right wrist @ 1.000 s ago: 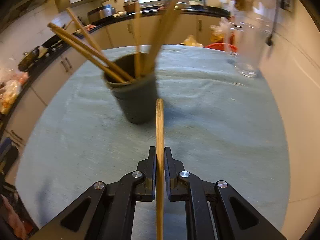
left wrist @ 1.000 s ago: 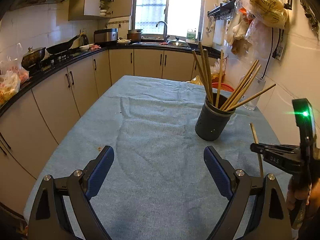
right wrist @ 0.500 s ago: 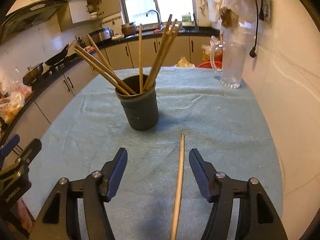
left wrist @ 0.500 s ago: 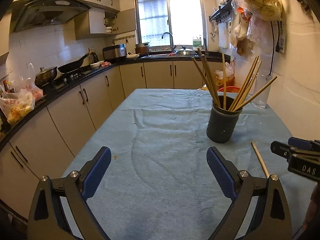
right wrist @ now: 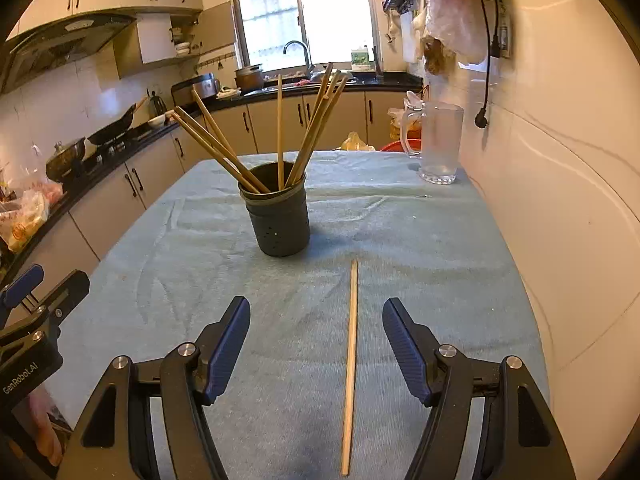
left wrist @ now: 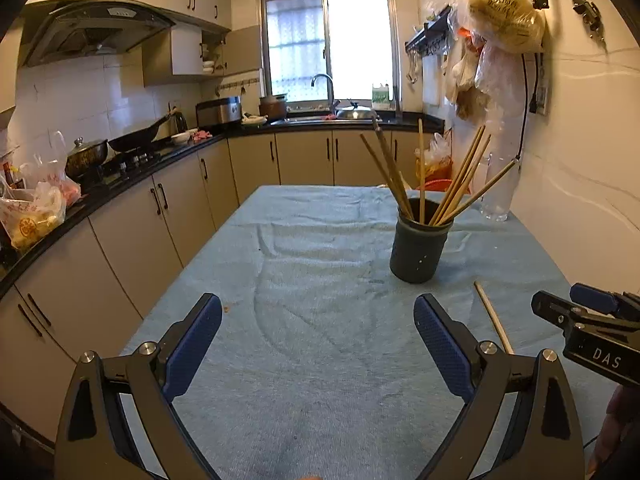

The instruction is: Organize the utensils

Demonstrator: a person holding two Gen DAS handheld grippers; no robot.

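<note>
A dark grey utensil holder stands on the blue-cloth table with several wooden chopsticks fanned out of it. One loose chopstick lies flat on the cloth in front of the holder. My right gripper hovers over it, its jaws still opening; the stick lies between the blue pads without touching them. My left gripper hangs open over bare cloth, with nothing between its fingers. The right gripper's body shows at the right edge of the left wrist view.
A clear glass jug stands at the table's far right by the wall. Kitchen counters with a wok, pots and bags run along the left. A sink and window lie beyond. Plastic bags hang on the right wall.
My right gripper let go of the chopstick, which now lies on the cloth, and the jaws spread wide as it pulled back and up. The left gripper also drew back from the holder.
</note>
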